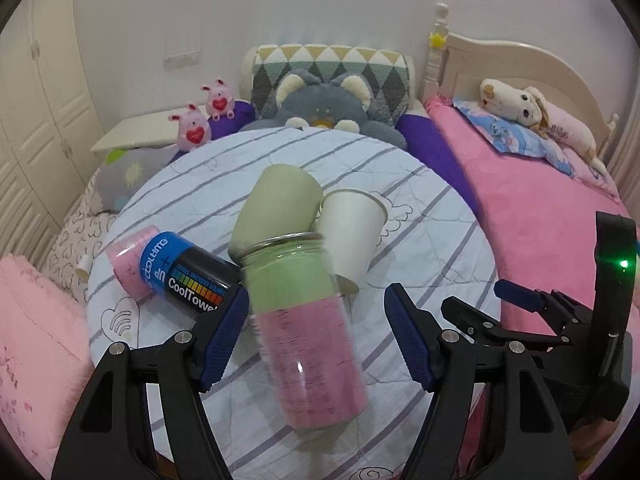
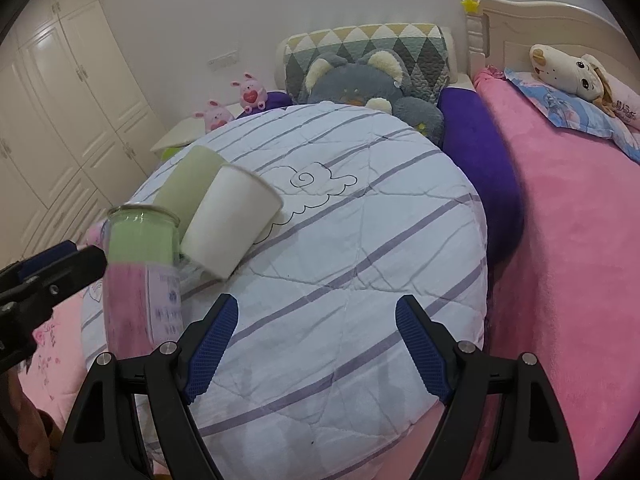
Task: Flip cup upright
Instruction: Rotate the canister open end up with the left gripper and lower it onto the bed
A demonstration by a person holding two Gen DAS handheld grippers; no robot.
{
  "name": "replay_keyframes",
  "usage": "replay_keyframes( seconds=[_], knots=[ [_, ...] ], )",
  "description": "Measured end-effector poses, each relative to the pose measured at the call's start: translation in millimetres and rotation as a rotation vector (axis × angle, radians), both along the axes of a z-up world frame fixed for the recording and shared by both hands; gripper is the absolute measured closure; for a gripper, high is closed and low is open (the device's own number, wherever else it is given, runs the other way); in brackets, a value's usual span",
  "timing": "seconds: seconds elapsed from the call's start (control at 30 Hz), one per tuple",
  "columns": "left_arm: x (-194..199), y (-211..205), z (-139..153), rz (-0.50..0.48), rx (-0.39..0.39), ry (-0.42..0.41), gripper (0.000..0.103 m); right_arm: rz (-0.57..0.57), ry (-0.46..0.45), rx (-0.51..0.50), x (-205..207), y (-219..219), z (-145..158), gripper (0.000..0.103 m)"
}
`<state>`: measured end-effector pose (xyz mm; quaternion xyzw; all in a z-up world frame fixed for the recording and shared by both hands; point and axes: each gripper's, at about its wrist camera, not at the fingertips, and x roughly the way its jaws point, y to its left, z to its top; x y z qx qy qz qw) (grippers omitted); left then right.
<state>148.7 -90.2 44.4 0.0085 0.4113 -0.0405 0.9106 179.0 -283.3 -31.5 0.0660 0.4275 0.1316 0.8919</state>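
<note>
In a bedroom with white wardrobes (image 2: 60,92), both the left gripper (image 1: 316,336) and right gripper (image 2: 316,344) gape empty over a striped quilted cushion (image 2: 360,264) where the white paper cup (image 2: 232,228) lies tipped beside a clear towel-filled jar (image 1: 304,332).

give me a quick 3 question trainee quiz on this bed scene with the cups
1. True or false: the white paper cup stands upright on the striped quilt.
2. Which item lies between the open fingers of the left claw? A) clear jar with green and pink fill B) a blue bowl C) a metal spoon
3. Fill in: the right claw holds ____.

Key: 1 false, it is tipped over, leaning by the green cup. 2 A. 3 nothing; its fingers are open over bare quilt.
</note>
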Motion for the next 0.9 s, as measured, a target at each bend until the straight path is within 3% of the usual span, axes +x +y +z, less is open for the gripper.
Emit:
replay_keyframes(
  seconds=[0.17,0.33,0.43,0.57,0.7,0.9],
  knots=[
    [23.4,6.2,-25.3,0.062,0.006,0.093,0.015,0.015,0.004,-0.009,-5.6,3.8,0.4,0.020],
    [48.8,17.8,-55.4,0.115,-0.056,0.201,0.015,0.021,0.024,-0.026,-4.1,5.0,-5.1,0.020],
    [53.0,17.3,-61.7,0.124,-0.071,0.207,0.016,0.015,0.041,-0.029,0.9,4.2,-9.2,0.020],
    [57.4,16.8,-63.1,0.088,-0.115,0.206,0.035,0.015,0.059,-0.027,7.3,5.1,-13.1,0.020],
    [71.2,20.0,-70.8,0.094,-0.137,0.271,0.019,0.025,0.064,-0.024,9.9,8.9,-14.0,0.020],
    [77.2,21.8,-82.8,0.101,-0.204,0.305,0.025,0.039,0.075,-0.036,14.0,11.6,-18.1,0.020]
  ],
)
